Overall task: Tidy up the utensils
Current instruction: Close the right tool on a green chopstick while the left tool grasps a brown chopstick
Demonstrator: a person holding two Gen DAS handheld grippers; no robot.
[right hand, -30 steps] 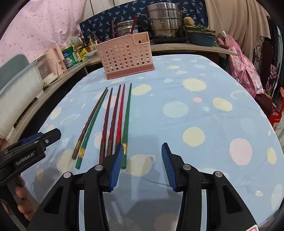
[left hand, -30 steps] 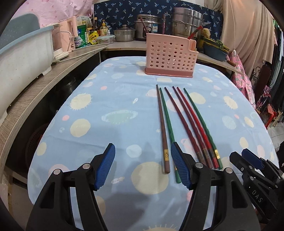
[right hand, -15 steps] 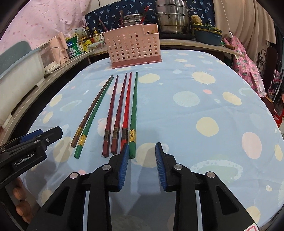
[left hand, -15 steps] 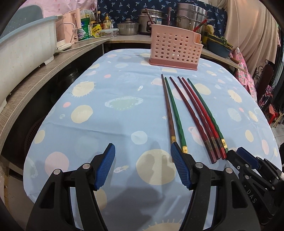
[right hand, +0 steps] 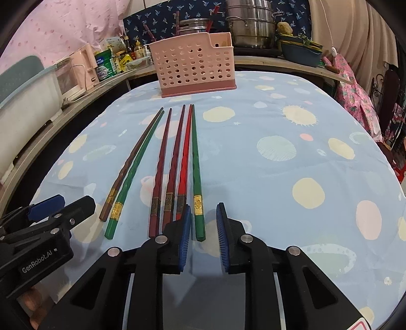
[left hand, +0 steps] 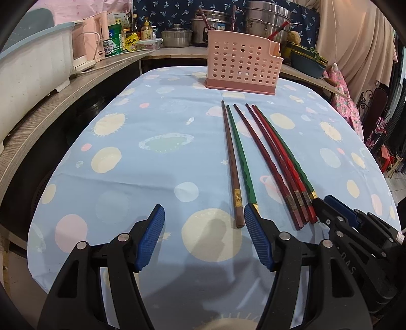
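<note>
Green lacquered chopstick (right hand: 197,175), rightmost, lies between the closing right tongs (right hand: 201,226), pads not yet touching; centre it first. Left tongs (left hand: 203,237) open, empty.

A: What setting is shown?
B: A home kitchen. Steel pots (left hand: 266,17) and condiment bottles (left hand: 146,26) crowd the wooden counter (left hand: 63,99) behind.
A: Other signs?
B: A patterned cloth (left hand: 152,162) covers the bench; a pink utensil basket (left hand: 241,66) stands on it, and curtains (left hand: 355,45) hang at right.
</note>
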